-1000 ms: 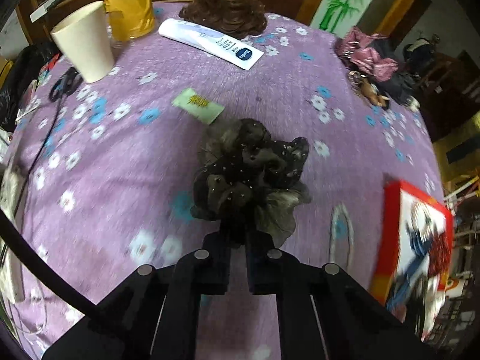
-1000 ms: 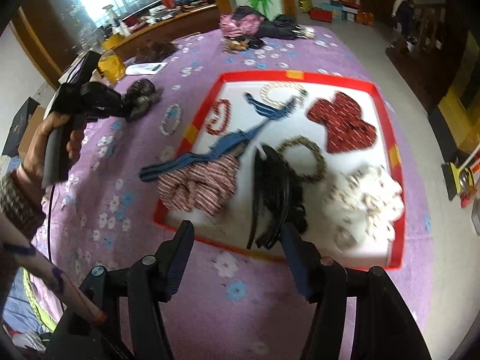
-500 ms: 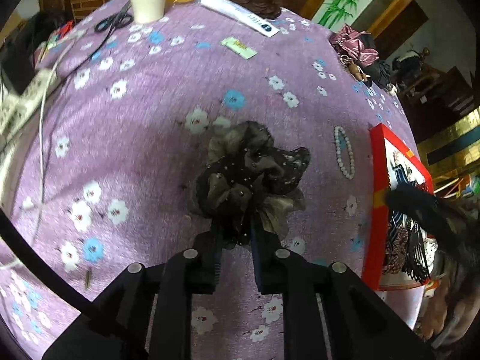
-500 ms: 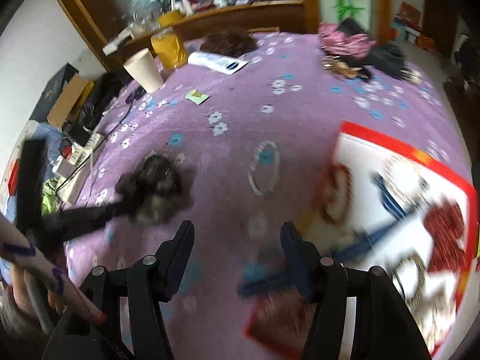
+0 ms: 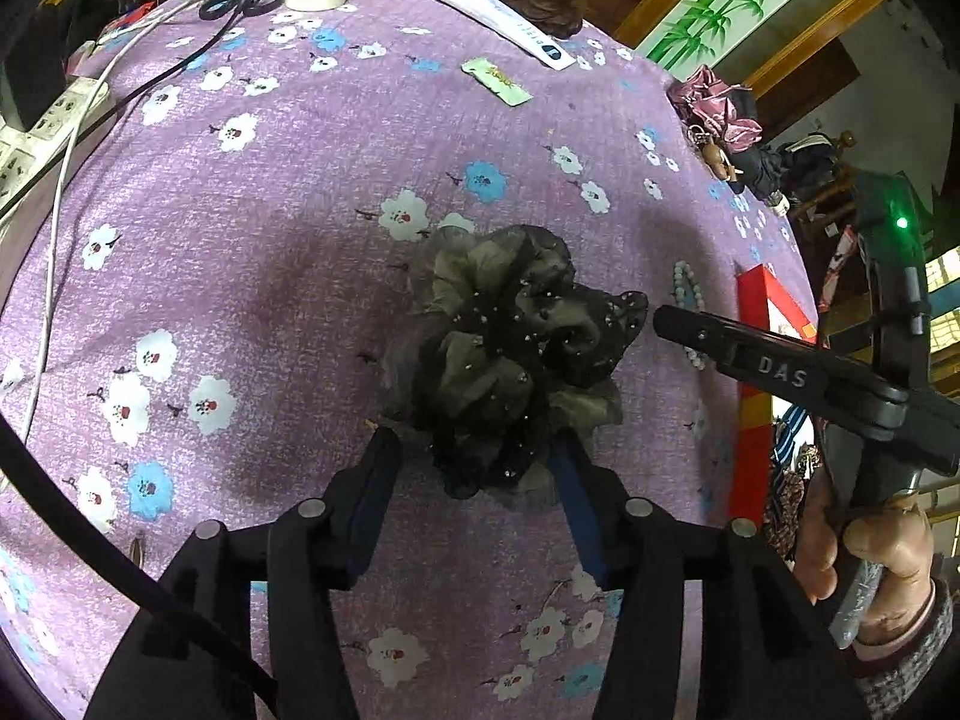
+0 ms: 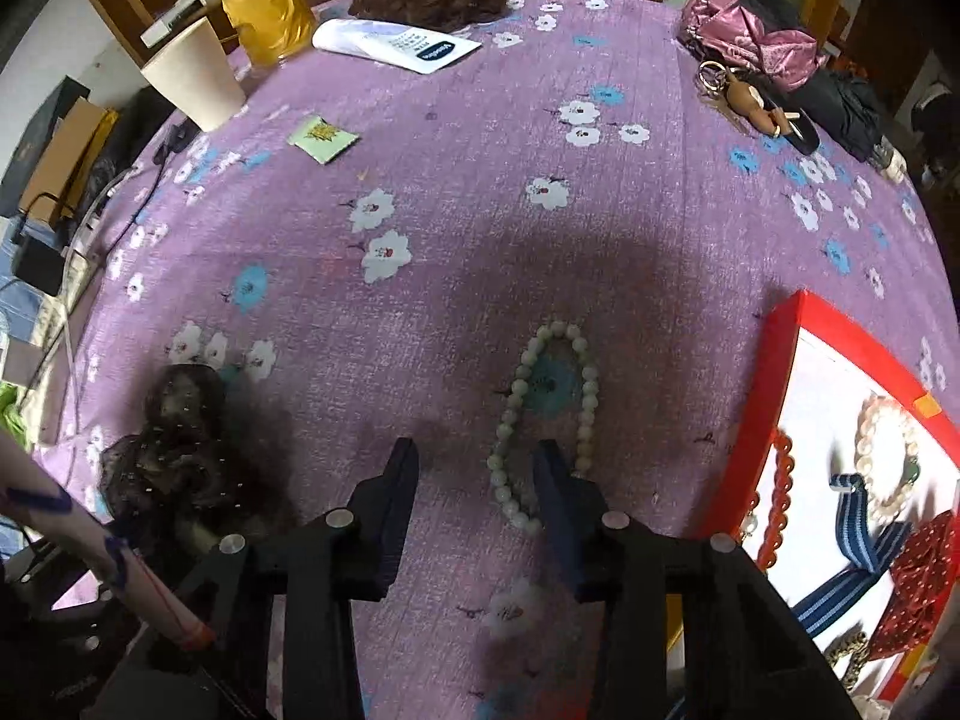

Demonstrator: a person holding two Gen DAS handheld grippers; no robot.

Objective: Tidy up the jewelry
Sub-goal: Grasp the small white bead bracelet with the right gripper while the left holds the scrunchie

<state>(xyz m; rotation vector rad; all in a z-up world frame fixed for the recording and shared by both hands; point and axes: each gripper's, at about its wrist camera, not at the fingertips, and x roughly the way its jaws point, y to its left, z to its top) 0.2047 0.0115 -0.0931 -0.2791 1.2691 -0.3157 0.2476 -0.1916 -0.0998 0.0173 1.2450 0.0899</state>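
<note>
I am working from the left across. My left gripper is standing with its jaws spread, having just been opening; the dark gauzy scrunchie is lying on the purple flowered worktop just ahead of them, its near edge sitting between the tips, but the pads are not pressing it, so I am reading it as let go.

Moving right, my right gripper is pointing steeply down with its jaws partly spread, having just been closing, and nothing is pinched yet. The pale bead bracelet is lying flat on the worktop directly ahead of these jaws, its long axis running straight away from them. Its near end is sitting just inside the right jaw, and part of that end is hidden behind it. The left jaw is standing clear of the beads.

Further right of the jaws, the red-rimmed tray is holding the pieces already sorted. I am judging the right hand far nearer the bracelet, so the pick is turning on straddling its near end
</note>
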